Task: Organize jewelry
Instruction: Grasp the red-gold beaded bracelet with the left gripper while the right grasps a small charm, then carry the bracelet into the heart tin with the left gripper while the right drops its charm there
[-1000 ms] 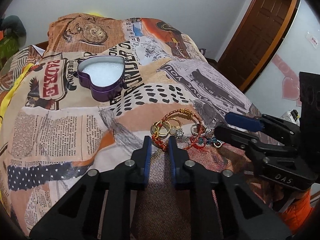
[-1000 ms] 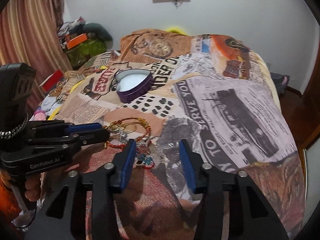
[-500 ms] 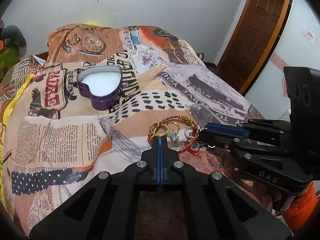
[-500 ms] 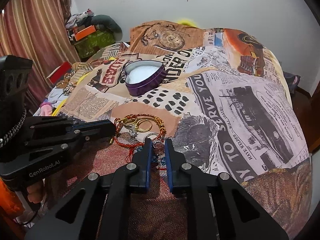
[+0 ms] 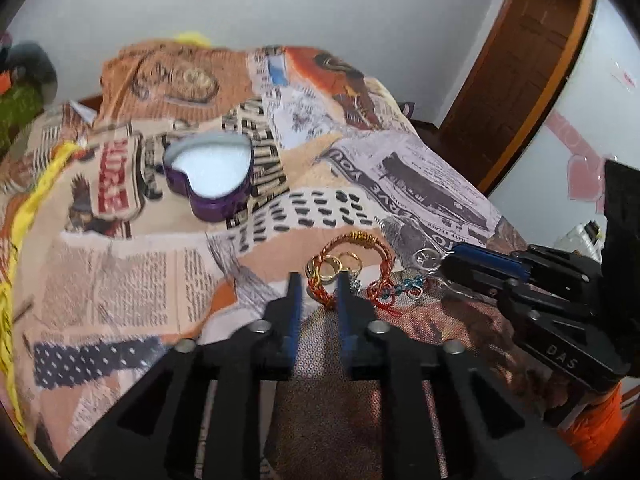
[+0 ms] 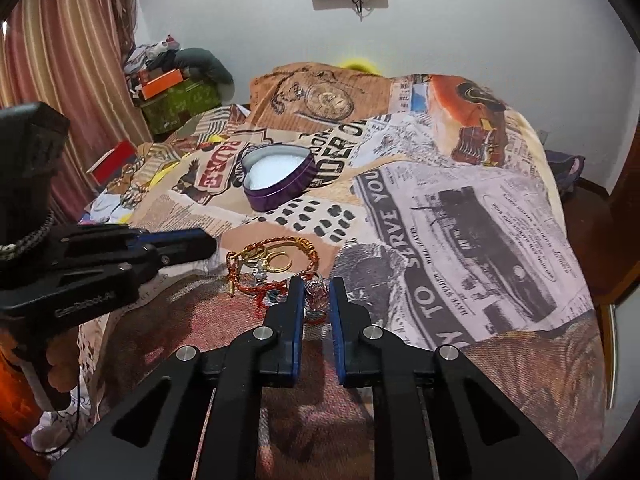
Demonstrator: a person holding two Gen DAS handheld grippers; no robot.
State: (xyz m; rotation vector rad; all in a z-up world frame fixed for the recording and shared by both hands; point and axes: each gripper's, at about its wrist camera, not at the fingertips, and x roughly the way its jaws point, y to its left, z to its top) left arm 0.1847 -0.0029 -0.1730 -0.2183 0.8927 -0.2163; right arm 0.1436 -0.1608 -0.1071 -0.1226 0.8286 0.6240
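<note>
The jewelry pile (image 5: 352, 270) lies on the bed (image 5: 120, 280), at the tips of both grippers. The left gripper (image 5: 318, 280) has its fingers slightly spread around the gold rings (image 5: 328, 268). The right gripper (image 6: 313, 286) has fingers slightly spread around a pink pendant (image 6: 316, 292), not pressing it.

Both grippers are rocking the same look: chunky matte black plastic linkage arms with triangular cutouts, round silver screws at the joints and blue pads lining the inner faces of the fingers. The left gripper (image 5: 317, 280) is showing "GenRobot.AI" lettering and a braided cord round its black handle, while the right gripper (image 6: 313, 286) is wearing "DAS" in pale letters.
</note>
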